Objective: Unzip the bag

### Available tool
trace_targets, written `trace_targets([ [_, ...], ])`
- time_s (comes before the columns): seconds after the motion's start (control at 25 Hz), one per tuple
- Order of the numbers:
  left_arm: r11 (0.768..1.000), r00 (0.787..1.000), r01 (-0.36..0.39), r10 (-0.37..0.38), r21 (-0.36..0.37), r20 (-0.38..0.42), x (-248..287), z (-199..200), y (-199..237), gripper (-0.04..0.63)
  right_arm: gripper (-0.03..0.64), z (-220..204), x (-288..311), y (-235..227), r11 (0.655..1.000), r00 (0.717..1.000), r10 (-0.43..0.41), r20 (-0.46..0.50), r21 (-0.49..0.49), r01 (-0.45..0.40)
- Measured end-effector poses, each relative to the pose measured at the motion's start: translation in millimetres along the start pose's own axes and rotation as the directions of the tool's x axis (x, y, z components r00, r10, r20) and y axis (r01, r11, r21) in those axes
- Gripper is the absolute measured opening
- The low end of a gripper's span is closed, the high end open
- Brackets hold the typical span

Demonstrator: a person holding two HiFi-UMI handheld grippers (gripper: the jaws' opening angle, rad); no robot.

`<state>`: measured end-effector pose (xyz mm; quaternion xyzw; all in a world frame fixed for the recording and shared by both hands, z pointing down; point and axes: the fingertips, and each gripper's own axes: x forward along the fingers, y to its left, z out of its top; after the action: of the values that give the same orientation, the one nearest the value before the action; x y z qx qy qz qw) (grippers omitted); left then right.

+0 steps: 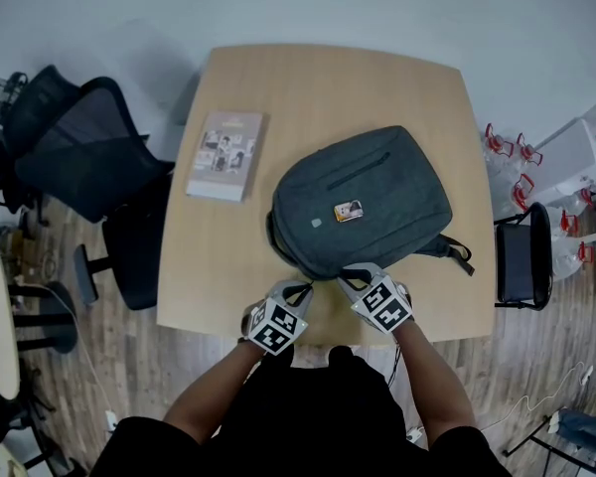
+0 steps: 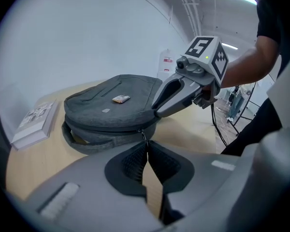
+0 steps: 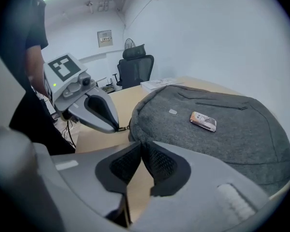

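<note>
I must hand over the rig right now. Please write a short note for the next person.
Left gripper: shut on the zipper pull at the near edge of the backpack.
Right gripper: shut, apparently pinching the backpack's rim beside that pull.
Backpack lies flat on the table.
Done: both grips set.
To do: draw the zipper open; it looks still closed.
</note>
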<state>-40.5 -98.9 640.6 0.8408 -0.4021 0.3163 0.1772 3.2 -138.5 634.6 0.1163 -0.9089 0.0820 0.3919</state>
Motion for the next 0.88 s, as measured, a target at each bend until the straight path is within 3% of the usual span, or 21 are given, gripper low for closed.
trace_targets([
  [0.32, 1.0, 1.0, 0.003, -0.003, -0.022, 0.006, 7, 2, -6, 0.031, 0.058, 19, 20, 12, 0.999, 0.999, 0.042, -0.01, -0.02, -0.042],
  [0.44, 1.0, 1.0, -0.004, 0.004, -0.026, 0.003, 5, -1, -1, 0.026, 0.091, 17, 9, 11, 0.994, 0.999, 0.053, 0.007, -0.097, -0.052],
  [0.52, 1.0, 1.0, -0.005, 0.005, -0.023, 0.004, 5, -1, 0, 0.026, 0.156, 9, -4, 4, 0.986, 0.999, 0.036, -0.005, -0.16, -0.037],
  [0.6, 1.0, 1.0, -0.005, 0.005, -0.025, 0.007, 5, -1, 1, 0.025, 0.18, -4, -17, -6, 0.973, 0.999, 0.004, -0.037, -0.231, -0.012],
  [0.72, 0.999, 1.0, -0.006, 0.006, -0.036, 0.008, 4, -3, 2, 0.026, 0.193, -28, -34, -30, 0.919, 0.988, -0.096, -0.119, -0.391, 0.042],
  [0.88, 0.999, 1.0, -0.015, 0.015, -0.035, 0.003, 3, -3, 7, 0.026, 0.216, -52, -50, -67, 0.789, 0.945, -0.261, -0.197, -0.607, 0.091],
])
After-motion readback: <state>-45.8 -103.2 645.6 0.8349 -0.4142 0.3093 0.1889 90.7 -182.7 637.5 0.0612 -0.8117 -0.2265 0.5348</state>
